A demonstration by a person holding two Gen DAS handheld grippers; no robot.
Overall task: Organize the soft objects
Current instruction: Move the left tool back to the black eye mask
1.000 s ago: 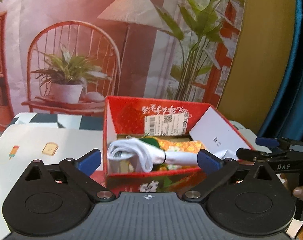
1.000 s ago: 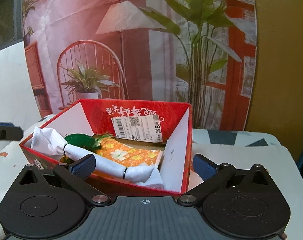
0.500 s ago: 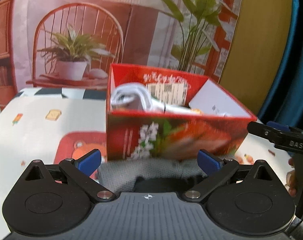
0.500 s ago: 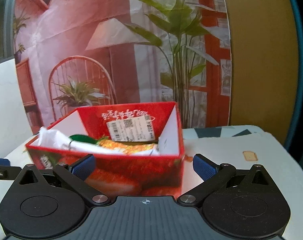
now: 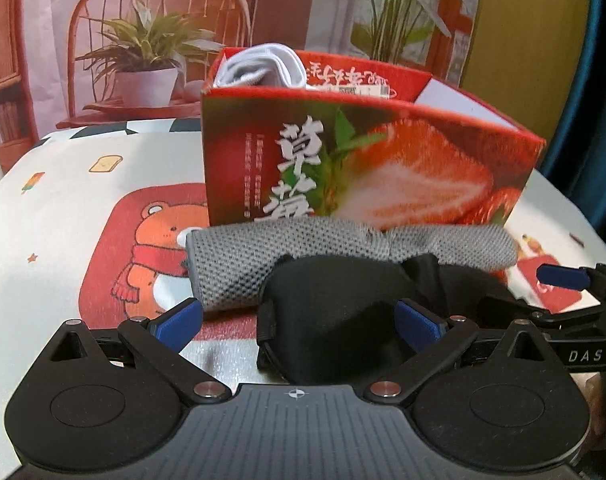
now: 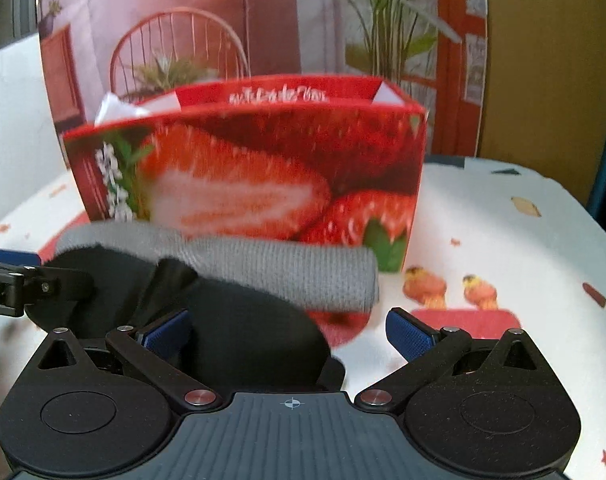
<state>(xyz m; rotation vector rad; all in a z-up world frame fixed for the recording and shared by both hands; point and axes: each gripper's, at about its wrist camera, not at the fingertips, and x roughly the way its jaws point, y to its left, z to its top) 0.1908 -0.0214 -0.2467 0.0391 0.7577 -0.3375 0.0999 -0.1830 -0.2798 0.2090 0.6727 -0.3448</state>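
A red strawberry-print box (image 5: 367, 160) stands on the table and also shows in the right wrist view (image 6: 255, 172). A white rolled cloth (image 5: 263, 66) sticks up at its left end. In front of the box lie a grey knit sock (image 5: 303, 256) and a black soft item (image 5: 335, 312); both also show in the right wrist view, the sock (image 6: 287, 268) and the black item (image 6: 239, 328). My left gripper (image 5: 299, 320) is open, low over the black item. My right gripper (image 6: 289, 330) is open, low over the black item's right part.
The table is covered by a white cloth with a bear print (image 5: 155, 248). A printed backdrop of a chair and plants (image 5: 151, 40) hangs behind the box. A blue curtain (image 5: 595, 80) hangs at the right.
Both grippers have come down from above the box to table level in front of it. The grey sock and black item have come into view between the fingers.
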